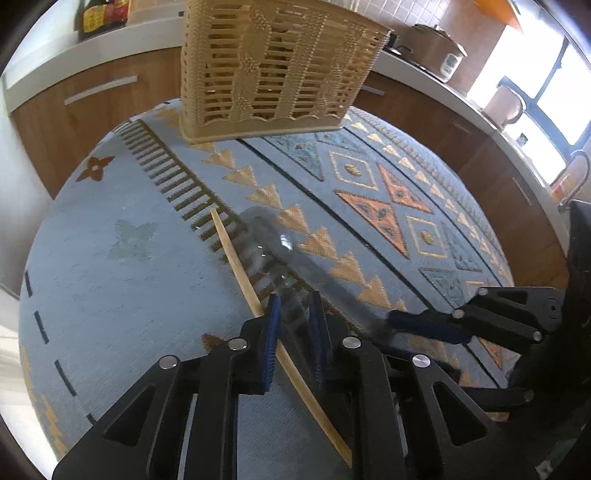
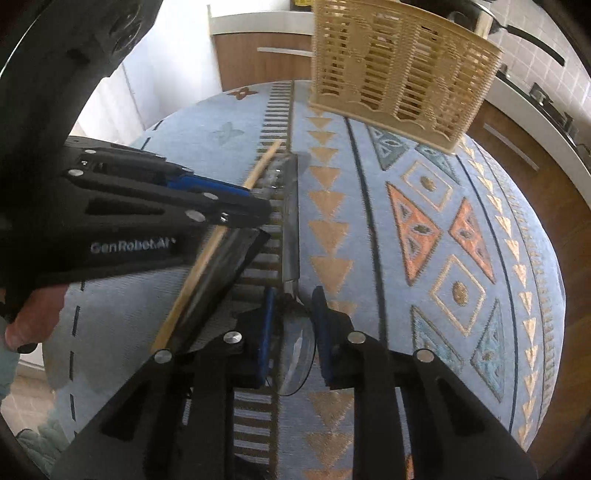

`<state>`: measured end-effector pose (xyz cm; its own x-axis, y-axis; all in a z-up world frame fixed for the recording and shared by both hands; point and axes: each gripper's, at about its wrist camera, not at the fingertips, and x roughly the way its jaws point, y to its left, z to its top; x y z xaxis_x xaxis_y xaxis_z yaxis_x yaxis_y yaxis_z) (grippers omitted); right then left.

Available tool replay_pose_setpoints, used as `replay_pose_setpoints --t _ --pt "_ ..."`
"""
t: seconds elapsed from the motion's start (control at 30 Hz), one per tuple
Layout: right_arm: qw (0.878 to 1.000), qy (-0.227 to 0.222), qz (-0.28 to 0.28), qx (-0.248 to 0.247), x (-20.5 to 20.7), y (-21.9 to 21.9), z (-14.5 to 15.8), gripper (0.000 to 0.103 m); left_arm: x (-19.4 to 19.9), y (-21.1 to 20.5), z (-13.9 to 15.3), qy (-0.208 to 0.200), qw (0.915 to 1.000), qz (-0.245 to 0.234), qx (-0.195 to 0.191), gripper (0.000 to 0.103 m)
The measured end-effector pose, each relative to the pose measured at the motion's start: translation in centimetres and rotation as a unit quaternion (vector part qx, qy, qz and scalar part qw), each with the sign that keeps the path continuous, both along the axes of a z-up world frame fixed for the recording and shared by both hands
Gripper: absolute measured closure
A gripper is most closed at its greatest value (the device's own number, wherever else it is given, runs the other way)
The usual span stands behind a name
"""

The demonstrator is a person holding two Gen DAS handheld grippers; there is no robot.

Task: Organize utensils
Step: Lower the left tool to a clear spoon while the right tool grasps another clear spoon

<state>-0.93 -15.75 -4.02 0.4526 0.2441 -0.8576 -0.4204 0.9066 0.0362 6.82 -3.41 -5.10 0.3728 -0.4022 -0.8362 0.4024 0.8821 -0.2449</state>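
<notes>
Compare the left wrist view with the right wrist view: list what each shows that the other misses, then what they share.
Left wrist only: a dark sauce bottle with a yellow label on the counter, a lidded metal cooker and a bright window.
Right wrist only: the person's bare hand and white lettering on the side of the left gripper.
Both: the beige slatted utensil basket, the wooden chopstick, the metal spoon and the blue patterned tablecloth.
</notes>
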Motion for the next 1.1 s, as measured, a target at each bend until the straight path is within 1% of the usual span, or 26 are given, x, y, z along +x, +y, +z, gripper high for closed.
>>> replay_pose_setpoints --t 0.13,0.2,0.27,0.4,0.43,0.5,0.57,0.63,0.7,0.77,0.9,0.97,1.0,1.07,1.1 --pt "1.000 0.000 -0.026 -0.007 0.2 -2.1 0.2 0.085 0.4 0.2 -0.1 0.009 0.9999 -0.001 0.006 0.087" --pt "0.999 0.006 -0.038 -0.001 0.4 -3.1 0.1 0.085 0.8 0.1 -0.1 0.016 0.9998 0.001 0.007 0.087" --pt "0.999 0.010 -0.047 0.005 0.6 -3.9 0.1 0.085 1.3 -0.3 0.0 0.021 0.9997 0.002 0.010 0.083" --pt "0.998 0.016 -0.064 0.011 0.6 -5.3 0.3 0.085 1.7 -1.5 0.0 0.017 0.9991 -0.002 0.039 0.082" --pt "0.998 0.015 -0.067 0.009 0.6 -5.5 0.2 0.085 1.7 -1.6 0.1 0.020 0.9987 -0.004 0.046 0.084" --pt "0.996 0.015 -0.085 0.008 0.7 -6.0 0.2 0.085 1.9 -1.5 0.0 0.020 0.9981 0.009 0.057 0.094" --pt "0.994 0.020 -0.105 0.016 1.1 -6.6 0.2 0.085 2.0 -1.2 -0.1 0.022 0.9985 0.012 0.050 0.096" --pt "0.992 0.026 -0.119 0.027 1.6 -7.3 0.1 0.085 1.9 -0.7 -0.1 0.016 0.9986 0.026 0.044 0.103" --pt "0.991 0.033 -0.124 0.039 1.7 -7.7 0.2 0.085 2.0 0.0 0.0 0.002 0.9983 0.043 0.040 0.103" --pt "0.990 0.043 -0.124 0.046 2.1 -8.1 0.2 0.085 2.7 0.9 -0.3 0.011 0.9982 0.051 0.028 0.103" --pt "0.991 0.057 -0.114 0.040 2.5 -8.2 0.3 0.085 3.1 1.9 -0.6 0.039 0.9988 0.026 -0.017 0.103" --pt "0.992 0.065 -0.106 0.034 2.8 -8.1 0.4 0.085 3.1 2.2 -0.2 0.050 0.9974 0.015 -0.049 0.103" --pt "0.992 0.069 -0.102 0.033 3.1 -8.0 0.4 0.085 3.1 2.3 -0.1 0.053 0.9969 0.014 -0.057 0.103" --pt "0.991 0.079 -0.099 0.036 3.7 -7.9 0.3 0.084 3.1 2.0 0.0 0.059 0.9970 0.010 -0.049 0.101" --pt "0.991 0.085 -0.096 0.038 3.9 -8.0 0.4 0.084 3.0 1.7 -0.1 0.063 0.9970 0.007 -0.043 0.094"
